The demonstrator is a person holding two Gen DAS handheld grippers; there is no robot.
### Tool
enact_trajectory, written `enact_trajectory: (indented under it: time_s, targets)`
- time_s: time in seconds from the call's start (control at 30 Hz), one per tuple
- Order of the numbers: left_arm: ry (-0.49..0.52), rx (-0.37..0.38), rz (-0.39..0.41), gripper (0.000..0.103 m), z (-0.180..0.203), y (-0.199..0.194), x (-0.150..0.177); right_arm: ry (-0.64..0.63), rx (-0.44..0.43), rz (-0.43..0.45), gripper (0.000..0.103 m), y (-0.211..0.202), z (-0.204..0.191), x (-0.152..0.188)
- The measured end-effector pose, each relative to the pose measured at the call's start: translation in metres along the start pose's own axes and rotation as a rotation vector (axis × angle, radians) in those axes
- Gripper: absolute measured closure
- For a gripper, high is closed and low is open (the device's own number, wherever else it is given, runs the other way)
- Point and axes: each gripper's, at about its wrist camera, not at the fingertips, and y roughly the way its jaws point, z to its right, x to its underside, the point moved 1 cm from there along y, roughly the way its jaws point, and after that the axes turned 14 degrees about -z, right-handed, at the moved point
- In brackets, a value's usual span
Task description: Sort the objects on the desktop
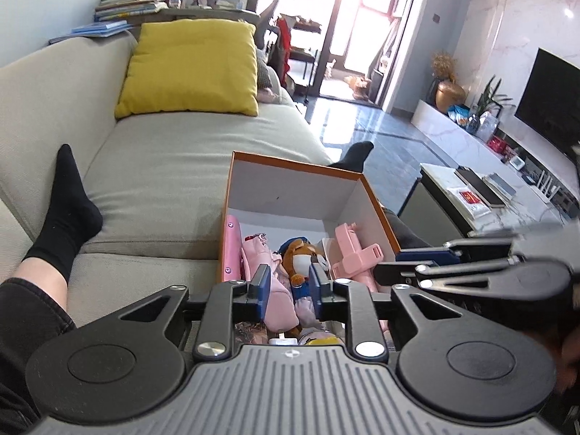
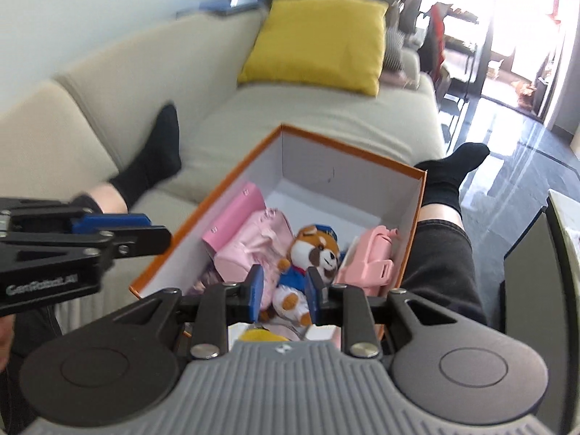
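Left hand-held gripper (image 1: 289, 291) and right hand-held gripper (image 2: 281, 293) both hang parted, empty, over the orange box (image 2: 413, 214). Inside: plush raccoon (image 2: 315, 253) at centre, pink pouch (image 2: 250, 243) left, pink case (image 2: 373, 257) right. Box sits on the sofa (image 1: 163, 166); yellow cushion (image 1: 192, 69) beyond.

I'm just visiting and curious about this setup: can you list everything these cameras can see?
Box: one, orange outside, white inside, between the person's legs on the sofa.
Plush toy: one, brown and white, blue outfit, in the box.
Pink items: several, in the box, either side of the toy.
Cushion: one, yellow, on the sofa.
Sofa: one, beige.
Books: a stack, behind the sofa.
Television: one, black, far right.
Socks: two, black, on the person's feet.
Left gripper: open, above the box.
Right gripper: open, above the toy.
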Motion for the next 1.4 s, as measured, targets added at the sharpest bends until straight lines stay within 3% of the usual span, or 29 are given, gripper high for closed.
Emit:
enact_trajectory:
  time_s: [0.1,0.13,0.27,0.33,0.47,0.57,0.93,1.4]
  targets:
    - [-0.007,-0.009,0.039,0.057,0.003,0.001,0.009,0.023,0.009,0.095,0.071,-0.002,-0.006,0.018]
    - [-0.006,-0.02,0.051,0.047,0.003,0.001,0.012,0.029,0.014,0.12,0.068,-0.002,-0.009,0.024]
    - [-0.01,-0.062,0.079,0.038,0.003,0.004,0.024,0.029,0.022,0.162,0.066,0.007,-0.019,0.038]
    - [-0.028,-0.081,0.092,0.034,0.001,0.006,0.028,0.02,0.026,0.168,0.059,0.011,-0.022,0.041]
    - [-0.037,-0.186,0.148,0.027,-0.001,0.012,0.038,0.025,0.027,0.194,0.055,0.019,-0.025,0.048]
    - [-0.018,-0.226,0.144,0.019,0.0,0.019,0.042,0.03,0.008,0.182,0.051,0.026,-0.027,0.052]
    - [-0.091,-0.179,0.086,0.015,-0.016,0.032,0.052,0.037,-0.018,0.138,0.039,0.043,-0.032,0.059]
    - [-0.105,-0.159,0.064,0.014,-0.016,0.035,0.054,0.019,-0.027,0.134,0.034,0.045,-0.038,0.061]
